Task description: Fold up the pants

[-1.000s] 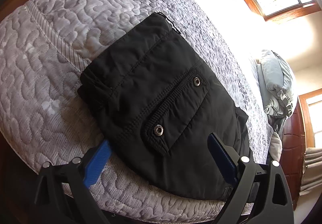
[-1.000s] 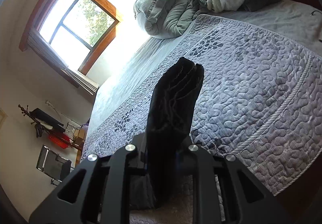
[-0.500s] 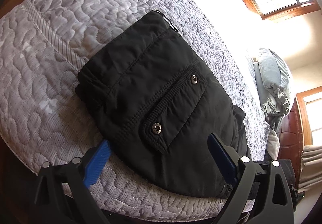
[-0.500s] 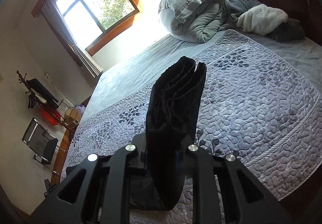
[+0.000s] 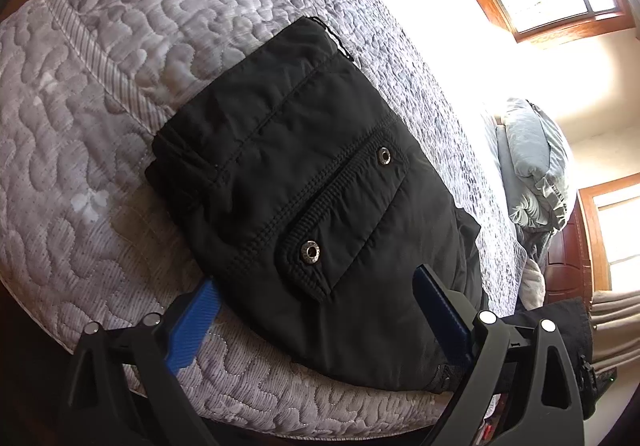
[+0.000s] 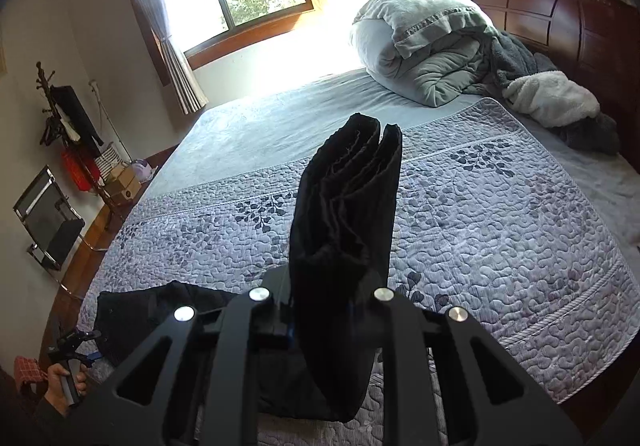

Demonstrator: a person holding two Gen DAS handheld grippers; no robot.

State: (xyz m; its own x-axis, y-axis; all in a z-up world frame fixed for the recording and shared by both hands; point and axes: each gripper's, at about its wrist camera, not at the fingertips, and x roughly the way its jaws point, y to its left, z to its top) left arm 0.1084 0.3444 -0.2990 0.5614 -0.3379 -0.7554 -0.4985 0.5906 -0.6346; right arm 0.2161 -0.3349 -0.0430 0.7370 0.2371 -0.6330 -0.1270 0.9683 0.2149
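The black pants (image 5: pixel 304 181) lie folded on the grey quilt (image 5: pixel 120 45), a snap-buttoned pocket flap (image 5: pixel 344 213) facing up. My left gripper (image 5: pixel 316 318) hovers open at their near edge, one blue pad (image 5: pixel 192 322) over the quilt and the other over the cloth. My right gripper (image 6: pixel 332 310) is shut on the bundled leg ends (image 6: pixel 352 189), which stand up out of the jaws above the bed. The waist part (image 6: pixel 160 310) rests at the lower left of the right wrist view, beside a hand (image 6: pixel 64 382) holding the left gripper.
A rolled duvet and pillow (image 6: pixel 424 41), a white fleece (image 6: pixel 552 97) and the wooden headboard (image 6: pixel 560 17) fill the bed's far end. A chair (image 6: pixel 48 221), a coat rack (image 6: pixel 68 117) and boxes (image 6: pixel 124 181) stand on the floor to the left. The quilt's edge (image 5: pixel 280 418) is near.
My right gripper has rolled upright and moved up and across with the leg bundle in it, so the room now looks level. The left gripper has stayed put.
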